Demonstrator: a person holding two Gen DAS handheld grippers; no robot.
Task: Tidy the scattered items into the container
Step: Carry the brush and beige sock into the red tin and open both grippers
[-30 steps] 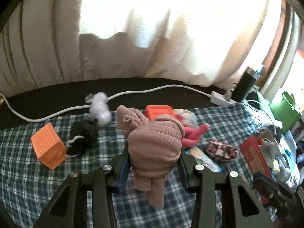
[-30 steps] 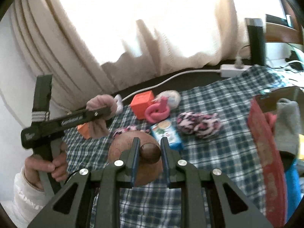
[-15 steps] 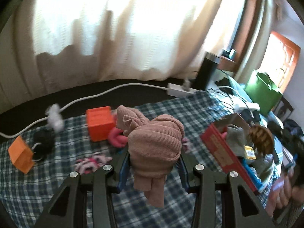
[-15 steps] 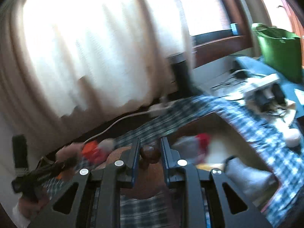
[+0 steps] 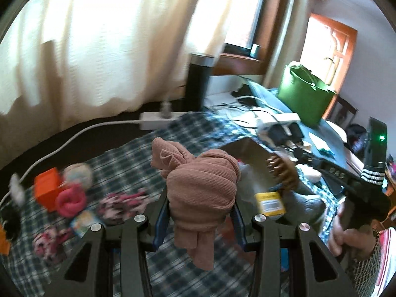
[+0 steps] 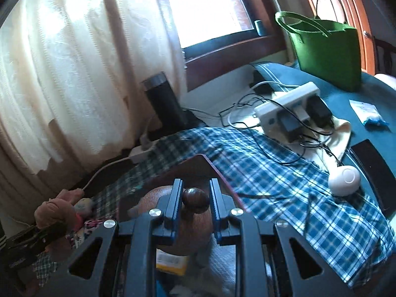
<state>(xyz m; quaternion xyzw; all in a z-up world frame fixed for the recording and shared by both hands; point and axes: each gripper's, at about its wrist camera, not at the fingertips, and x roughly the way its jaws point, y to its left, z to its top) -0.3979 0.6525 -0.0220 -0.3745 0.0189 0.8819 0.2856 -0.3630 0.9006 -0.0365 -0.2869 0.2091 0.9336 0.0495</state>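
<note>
Toys lie scattered on the plaid cloth (image 5: 118, 153): orange block (image 5: 45, 190), pink ring (image 5: 70, 201). Left tongs (image 5: 201, 204) clamp a knotted pink sock (image 5: 201, 182) above the cloth. Right tongs (image 6: 194, 204) pinch a wooden brush (image 6: 195, 199) by its knob, over the cardboard box (image 6: 188, 167).

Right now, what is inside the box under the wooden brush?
Under the wooden brush, the box shows a yellow-labelled packet and grey and white cloth. The brush and the jaws cover the rest.
</note>
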